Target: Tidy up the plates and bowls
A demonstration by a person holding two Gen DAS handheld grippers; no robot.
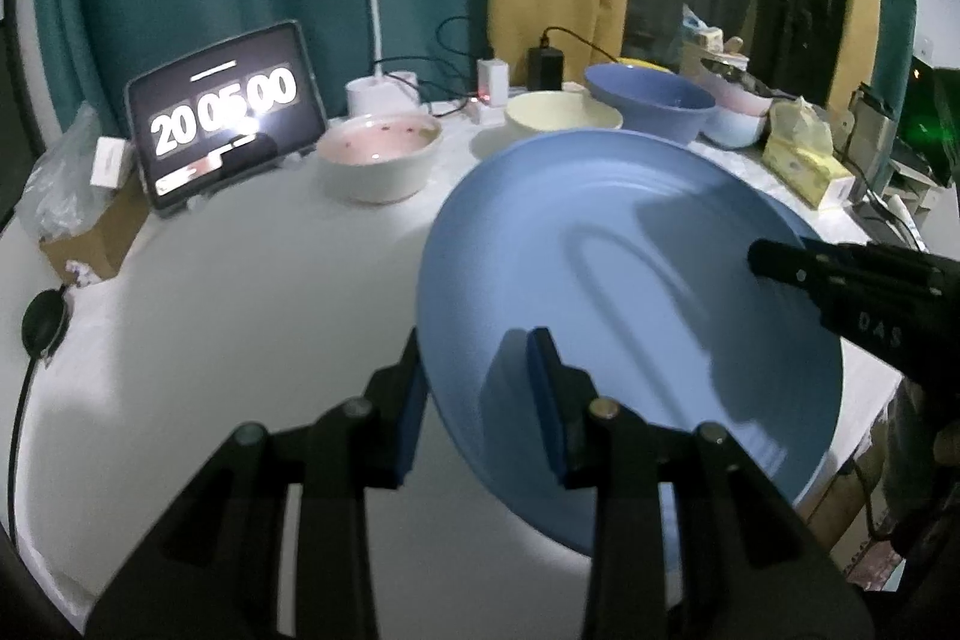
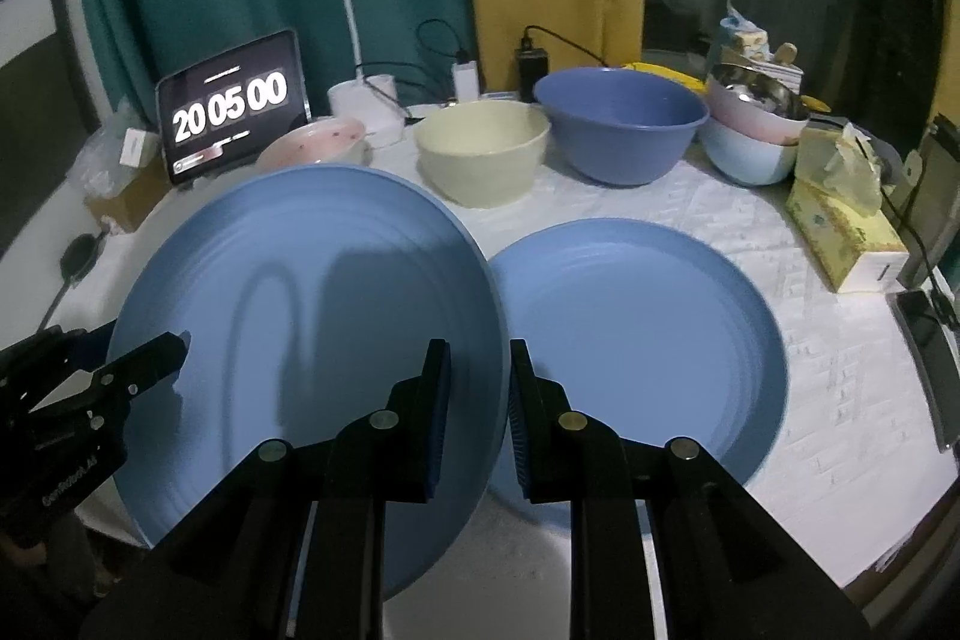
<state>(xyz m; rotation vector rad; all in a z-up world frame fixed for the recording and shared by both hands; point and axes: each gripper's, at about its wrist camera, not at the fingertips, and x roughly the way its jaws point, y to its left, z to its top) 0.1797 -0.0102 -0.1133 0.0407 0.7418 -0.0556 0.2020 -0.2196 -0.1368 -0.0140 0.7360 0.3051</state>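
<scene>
A white cloth-covered bench (image 2: 750, 244) carries a flat light-blue plate (image 2: 648, 334), a cream bowl (image 2: 480, 154), a deep blue bowl (image 2: 621, 130), a pink-lined white bowl (image 1: 378, 160), a yellow tissue box (image 2: 840, 232) and a tablet clock (image 2: 231, 106).

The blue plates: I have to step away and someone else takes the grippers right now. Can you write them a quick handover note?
Left gripper: shut on the left rim of the lifted blue plate.
Right gripper: shut on the same plate's right rim. The plate is tilted, off the table.
Second blue plate: flat on the white table, just right of the held one.
Bowls along the back: pink-lined bowl, cream bowl, dark blue bowl, and a small stack of bowls at far right.
Done: one plate picked up.
Left: probably set it onto the second plate, then gather the loose bowls.
</scene>
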